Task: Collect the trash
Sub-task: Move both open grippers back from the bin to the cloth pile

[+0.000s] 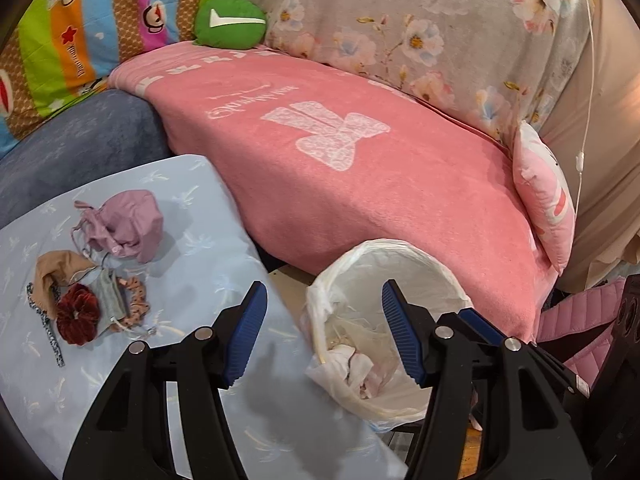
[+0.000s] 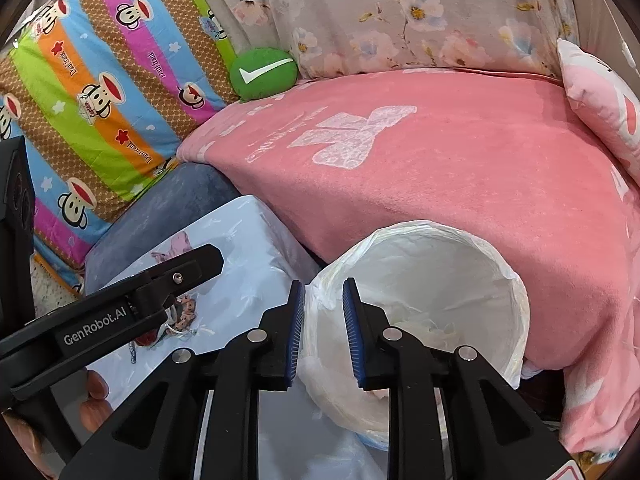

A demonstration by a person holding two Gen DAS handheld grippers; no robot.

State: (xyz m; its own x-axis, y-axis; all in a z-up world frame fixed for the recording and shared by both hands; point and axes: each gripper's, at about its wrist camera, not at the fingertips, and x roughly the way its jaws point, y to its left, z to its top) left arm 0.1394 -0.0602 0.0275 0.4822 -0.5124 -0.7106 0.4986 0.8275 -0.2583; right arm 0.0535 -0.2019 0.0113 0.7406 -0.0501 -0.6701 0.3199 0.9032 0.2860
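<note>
where the pale blue cloth-covered table (image 1: 224, 216) meets the pink blanket (image 1: 360, 184), a waste bin (image 1: 400, 252) with a white plastic liner stands between the two, just beside the table's edge. contents: crumpled white tissues (image 1: 360, 368) lying at the bottom of the liner.

left gripper (image 1: 324, 332): jaws well apart, nothing between the blue pads, poised above the gap between table and bin rim.

right gripper (image 2: 320, 330): jaws a little apart, nothing pinched, set over the near left rim of the bin; no pad presses on the liner.

on the table, far side from the bin: a lilac drawstring pouch (image 1: 128, 226), a tan cloth (image 1: 56, 272), a dark red scrunchie (image 1: 78, 314), a grey pouch (image 1: 110, 300).

behind the blanket: a green round cushion (image 1: 230, 22) bearing a white tick.
</note>
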